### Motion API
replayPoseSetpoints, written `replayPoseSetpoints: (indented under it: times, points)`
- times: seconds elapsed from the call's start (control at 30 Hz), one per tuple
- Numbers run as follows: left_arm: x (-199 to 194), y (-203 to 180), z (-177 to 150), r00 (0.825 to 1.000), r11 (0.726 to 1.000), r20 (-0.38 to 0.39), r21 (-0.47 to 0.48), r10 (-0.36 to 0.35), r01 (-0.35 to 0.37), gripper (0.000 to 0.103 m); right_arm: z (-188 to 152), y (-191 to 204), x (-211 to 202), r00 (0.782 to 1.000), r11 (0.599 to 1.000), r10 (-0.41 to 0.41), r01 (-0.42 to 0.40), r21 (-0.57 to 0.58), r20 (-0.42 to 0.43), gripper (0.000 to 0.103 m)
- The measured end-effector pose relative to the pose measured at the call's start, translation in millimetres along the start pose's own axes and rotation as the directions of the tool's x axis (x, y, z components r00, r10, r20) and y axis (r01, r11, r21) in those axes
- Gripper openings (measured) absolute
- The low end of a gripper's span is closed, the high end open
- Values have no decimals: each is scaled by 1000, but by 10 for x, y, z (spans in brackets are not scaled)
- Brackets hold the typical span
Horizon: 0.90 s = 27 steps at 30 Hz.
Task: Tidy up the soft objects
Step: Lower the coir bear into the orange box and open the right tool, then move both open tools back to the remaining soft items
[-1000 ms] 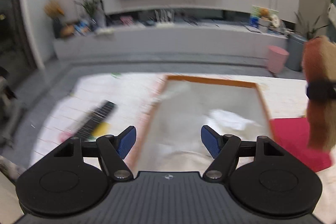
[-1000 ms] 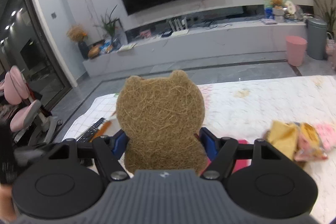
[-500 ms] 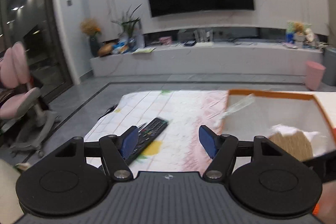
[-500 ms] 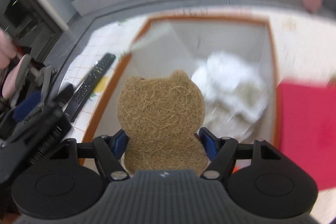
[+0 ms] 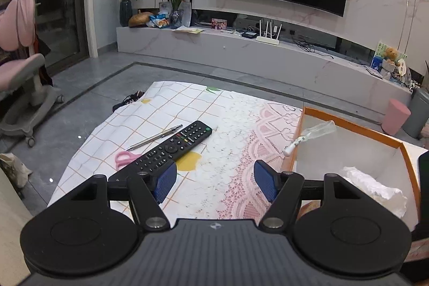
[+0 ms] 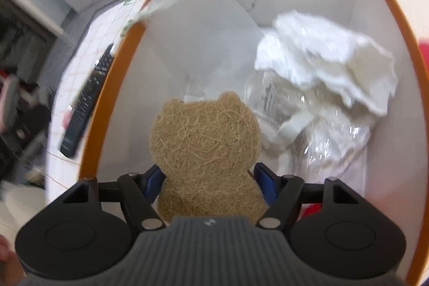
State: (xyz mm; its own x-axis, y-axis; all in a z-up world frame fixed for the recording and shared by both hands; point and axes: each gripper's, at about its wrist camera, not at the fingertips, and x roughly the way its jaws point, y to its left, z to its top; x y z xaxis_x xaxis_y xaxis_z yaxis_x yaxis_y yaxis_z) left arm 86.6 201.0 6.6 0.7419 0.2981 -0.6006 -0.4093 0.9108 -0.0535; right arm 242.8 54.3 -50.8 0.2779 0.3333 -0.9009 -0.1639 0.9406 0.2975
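Right gripper (image 6: 209, 182) jaws clamped on bear-shaped fibre scrubber (image 6: 205, 149), pointing down into orange-rimmed box (image 6: 112, 87). Crumpled white wrapping (image 6: 324, 71) at 2 o'clock of scrubber, inside box. Left gripper (image 5: 214, 182) jaws apart, just narrowed slightly, nothing between, above tablecloth (image 5: 230, 125); remote (image 5: 171, 149) at 10 o'clock.

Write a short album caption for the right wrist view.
The right hand-held gripper holds a bear-shaped fibre scrubber over an orange-rimmed box containing crumpled white wrapping.
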Motion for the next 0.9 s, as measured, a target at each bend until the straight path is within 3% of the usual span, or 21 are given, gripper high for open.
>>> replayPoseSetpoints:
  times: [0.2, 0.53, 0.7, 0.9]
  points:
    - [11, 86, 2, 1000, 1000, -13, -25, 14, -14, 77, -52, 172, -39, 999, 996, -38, 40, -80, 21, 72]
    - [-112, 235, 77, 1000, 994, 4, -107, -19, 19, 77, -202, 352, -339, 995, 981, 33, -14, -191, 99, 84]
    - [-298, 126, 118, 998, 994, 45, -97, -43, 48, 77, -342, 385, -736, 972, 969, 66, -10, -246, 224, 93]
    - [-507, -114, 159, 984, 983, 79, -72, -162, 168, 77, -451, 230, -1220, 935, 951, 133, -26, -308, 330, 100]
